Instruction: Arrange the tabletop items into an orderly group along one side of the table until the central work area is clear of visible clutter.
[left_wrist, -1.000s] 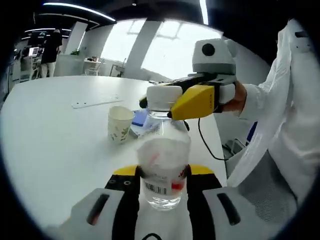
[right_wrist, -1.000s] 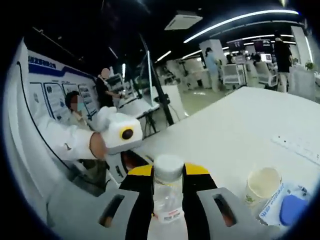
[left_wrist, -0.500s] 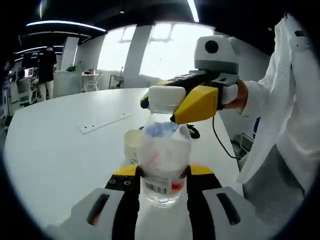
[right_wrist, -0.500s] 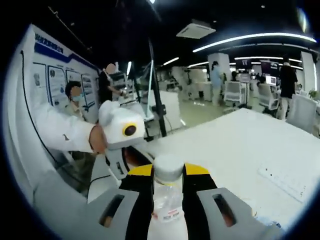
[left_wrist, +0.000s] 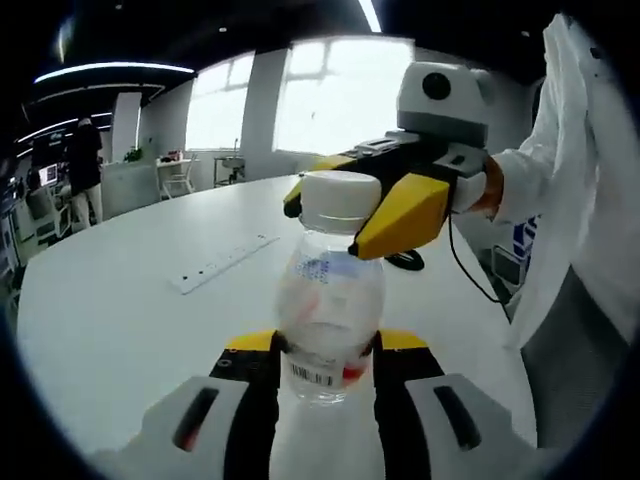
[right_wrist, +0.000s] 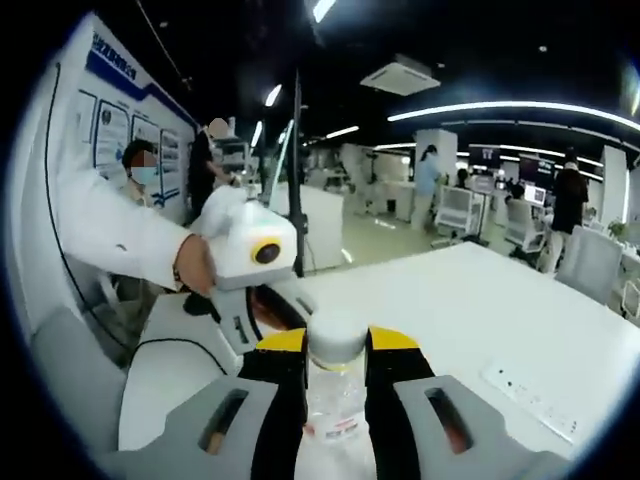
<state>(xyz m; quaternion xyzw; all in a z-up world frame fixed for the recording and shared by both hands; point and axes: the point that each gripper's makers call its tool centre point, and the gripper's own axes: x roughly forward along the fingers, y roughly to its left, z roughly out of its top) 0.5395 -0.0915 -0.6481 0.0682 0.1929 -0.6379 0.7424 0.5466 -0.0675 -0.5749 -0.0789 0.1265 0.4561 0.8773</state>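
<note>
Bottle held off the table, both jaws on it.
My left gripper (left_wrist: 325, 365) clamps the bottle (left_wrist: 328, 300) body; right gripper (left_wrist: 385, 205) pinches its white cap (left_wrist: 340, 193). Keep upright, lower gently toward table (left_wrist: 120, 310) edge.

Left gripper (left_wrist: 325, 365): black jaws tipped yellow, on grey slotted blocks. Right gripper (left_wrist: 345, 215): yellow and black jaws, a light grey body, a black cable (left_wrist: 468, 280) trailing from it. The person wears a white coat with long sleeves (left_wrist: 585, 190) and a grey garment beneath
</note>
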